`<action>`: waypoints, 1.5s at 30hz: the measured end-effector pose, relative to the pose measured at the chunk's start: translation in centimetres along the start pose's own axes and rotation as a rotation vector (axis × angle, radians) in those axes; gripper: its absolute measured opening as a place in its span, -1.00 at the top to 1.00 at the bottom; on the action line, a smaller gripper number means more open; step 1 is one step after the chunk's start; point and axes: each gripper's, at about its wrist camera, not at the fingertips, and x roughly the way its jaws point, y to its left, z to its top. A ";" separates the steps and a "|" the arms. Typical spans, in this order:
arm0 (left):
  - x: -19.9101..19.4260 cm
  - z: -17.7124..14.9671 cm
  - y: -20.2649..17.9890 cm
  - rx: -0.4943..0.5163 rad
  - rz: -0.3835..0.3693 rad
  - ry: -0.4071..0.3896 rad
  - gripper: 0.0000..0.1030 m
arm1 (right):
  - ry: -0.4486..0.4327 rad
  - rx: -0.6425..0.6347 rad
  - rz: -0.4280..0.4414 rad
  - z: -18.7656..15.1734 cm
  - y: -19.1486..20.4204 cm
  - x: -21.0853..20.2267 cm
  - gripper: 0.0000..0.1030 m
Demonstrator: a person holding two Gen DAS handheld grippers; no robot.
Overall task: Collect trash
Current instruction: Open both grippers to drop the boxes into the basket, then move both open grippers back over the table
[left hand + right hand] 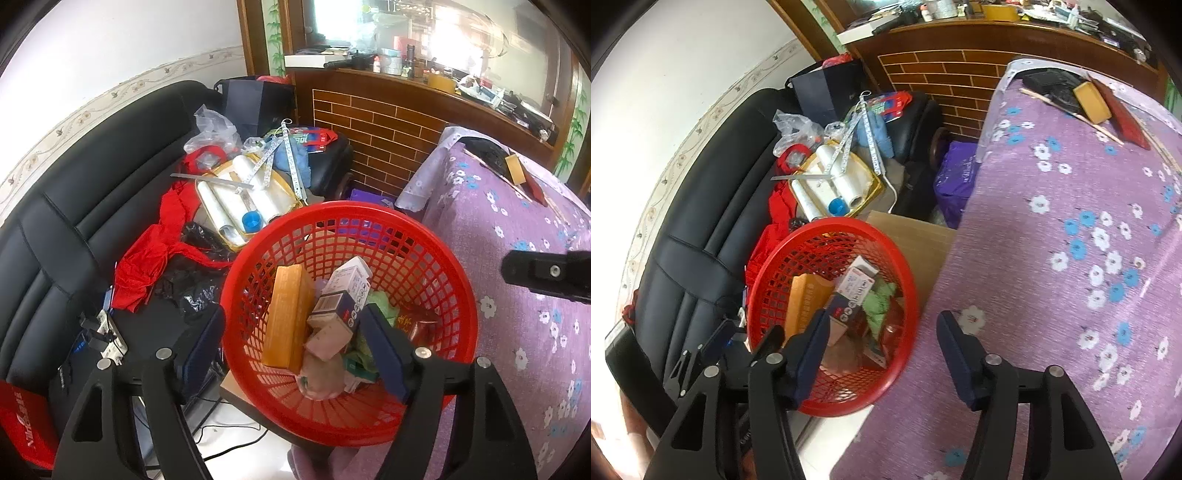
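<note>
Left claw (295, 347) spread astride basket (458, 280) rim | right claw (882, 354) open, empty

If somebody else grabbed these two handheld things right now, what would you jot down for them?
Left tool: open, straddling the near rim of the red basket, holding nothing.
Right tool: open, empty, above the purple flowered cloth.
Done: the basket already holds an orange box, a white carton and green wrappers.
Left: a yellow block, a red book and a stick lie at the cloth's far end.
</note>
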 end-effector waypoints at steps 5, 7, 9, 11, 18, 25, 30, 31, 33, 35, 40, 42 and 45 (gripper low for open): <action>-0.3 -0.5 0.0 -0.003 0.012 0.004 -0.48 | 0.005 0.014 -0.001 -1.2 -1.1 -0.7 -0.33; -0.5 -0.7 -0.1 -0.002 0.015 0.005 -0.48 | 0.007 0.020 -0.002 -1.6 -1.5 -0.9 -0.33; -0.8 -0.9 -0.2 -0.001 0.017 0.004 -0.48 | 0.009 0.031 -0.001 -2.2 -2.2 -1.3 -0.33; -1.0 -1.1 -0.3 0.000 0.018 0.005 -0.48 | 0.009 0.040 0.002 -2.7 -2.6 -1.6 -0.33; -2.3 -1.9 -1.7 0.016 0.020 -0.001 -0.48 | 0.001 0.054 0.007 -4.6 -4.1 -3.3 -0.33; -4.7 -3.8 -4.2 0.056 -0.012 -0.001 -0.48 | 0.001 0.073 0.000 -7.5 -7.2 -5.9 -0.33; -6.8 -6.5 -7.5 0.123 -0.066 0.003 -0.48 | 0.007 0.126 -0.019 -10.2 -11.2 -7.9 -0.33; -7.1 -7.0 -8.3 0.136 -0.074 0.006 -0.48 | 0.008 0.142 -0.024 -10.8 -12.2 -8.3 -0.33; -7.6 -7.9 -10.4 0.170 -0.098 0.016 -0.48 | 0.006 0.175 -0.035 -11.9 -14.1 -9.2 -0.33; -8.0 -8.4 -12.4 0.205 -0.125 0.022 -0.48 | -0.002 0.214 -0.046 -13.1 -16.3 -10.4 -0.33; -9.9 -9.1 -17.8 0.312 -0.196 -0.010 -0.48 | -0.036 0.300 -0.071 -15.2 -20.7 -13.1 -0.33; -10.7 -9.4 -20.1 0.350 -0.236 -0.017 -0.48 | -0.055 0.341 -0.087 -15.9 -22.5 -14.3 -0.33; -11.6 -10.0 -23.1 0.402 -0.294 -0.017 -0.48 | -0.089 0.415 -0.111 -17.2 -25.8 -16.5 -0.33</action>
